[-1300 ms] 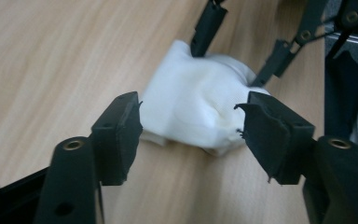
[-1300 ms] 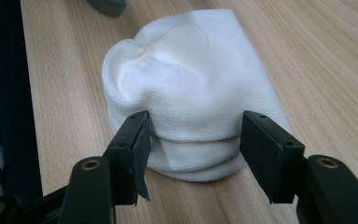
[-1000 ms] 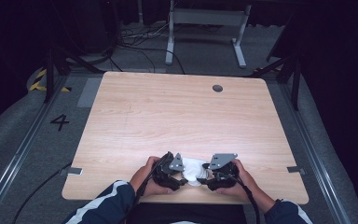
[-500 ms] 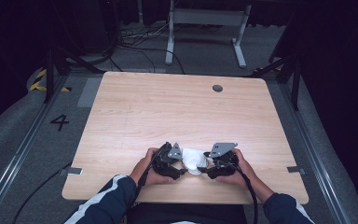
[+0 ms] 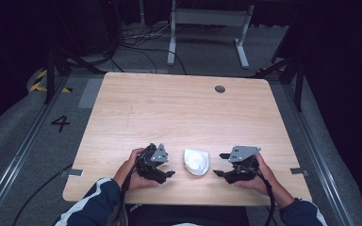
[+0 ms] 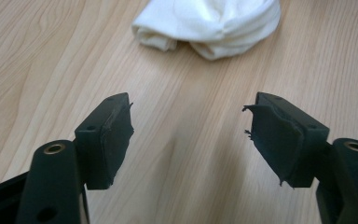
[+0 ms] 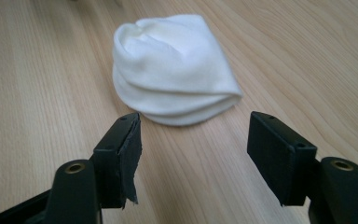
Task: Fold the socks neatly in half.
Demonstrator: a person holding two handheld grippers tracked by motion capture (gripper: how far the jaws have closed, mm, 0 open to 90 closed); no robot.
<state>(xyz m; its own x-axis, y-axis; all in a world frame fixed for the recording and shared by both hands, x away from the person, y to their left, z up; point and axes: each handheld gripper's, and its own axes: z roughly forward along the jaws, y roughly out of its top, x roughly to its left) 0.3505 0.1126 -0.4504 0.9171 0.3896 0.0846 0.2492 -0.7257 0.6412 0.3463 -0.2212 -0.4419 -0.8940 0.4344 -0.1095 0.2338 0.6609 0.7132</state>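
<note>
A small white cloth (image 5: 197, 161), folded into a rounded bundle, lies on the wooden table (image 5: 179, 113) near its front edge. My left gripper (image 5: 169, 165) rests just left of it and my right gripper (image 5: 219, 165) just right of it, both pointing at it from a short gap. In the left gripper view the cloth (image 6: 214, 23) lies beyond the open left gripper (image 6: 191, 116). In the right gripper view the cloth (image 7: 172, 79) sits ahead of the open right gripper (image 7: 195, 133). Both pairs of jaws have just been opening, with nothing between them.
A dark round grommet (image 5: 220, 89) sits in the table's far right part. Beyond the table stand a grey metal frame (image 5: 207, 19) and loose cables on the floor. A floor mark "4" (image 5: 60, 123) lies to the left.
Both grippers were closed in on the cloth together; they have let it go and drawn apart, left one leftward, right one rightward. The cloth now lies alone between them.
</note>
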